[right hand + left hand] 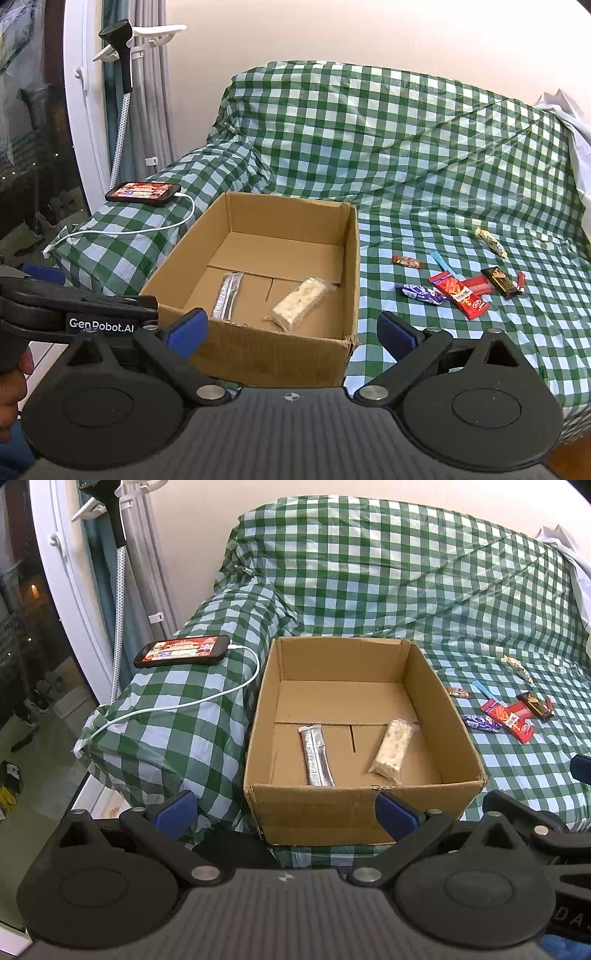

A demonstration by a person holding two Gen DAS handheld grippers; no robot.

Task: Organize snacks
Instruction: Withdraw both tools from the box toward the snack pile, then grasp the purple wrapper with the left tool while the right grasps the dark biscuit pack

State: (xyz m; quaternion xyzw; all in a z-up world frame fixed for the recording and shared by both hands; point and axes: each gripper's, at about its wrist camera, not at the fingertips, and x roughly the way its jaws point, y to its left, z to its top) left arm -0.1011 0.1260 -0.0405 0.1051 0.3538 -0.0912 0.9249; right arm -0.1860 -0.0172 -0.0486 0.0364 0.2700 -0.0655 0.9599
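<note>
The sofa point(424, 155), draped in green-and-white check, carried the open cardboard box point(258, 354) on its seat. Two wrapped snacks lay on the box floor: a silver bar point(227, 295) and a pale cereal bar point(299, 302).

The loose snacks lay on the cloth to the right of the box and well apart from it: a red wafer pack point(461, 295), a purple-wrapped candy point(421, 293), a dark bar point(500, 282), a small brown bar point(407, 261), a blue stick point(443, 261) and a cream-wrapped bar point(490, 240).

The right gripper point(291, 332) was held in front of the box's near right corner, fingers apart and empty. The cluster lay forward and to its right. The red pack's long axis ran diagonally, far-left to near-right. The left gripper point(286, 812) was also spread and empty, facing the box's near wall. Judged from both views, the right gripper was the nearer to the cluster.

Legible writing: "GenRobot.AI" on the left gripper body, in the right wrist view. The wrapper print was too small to read.
</note>
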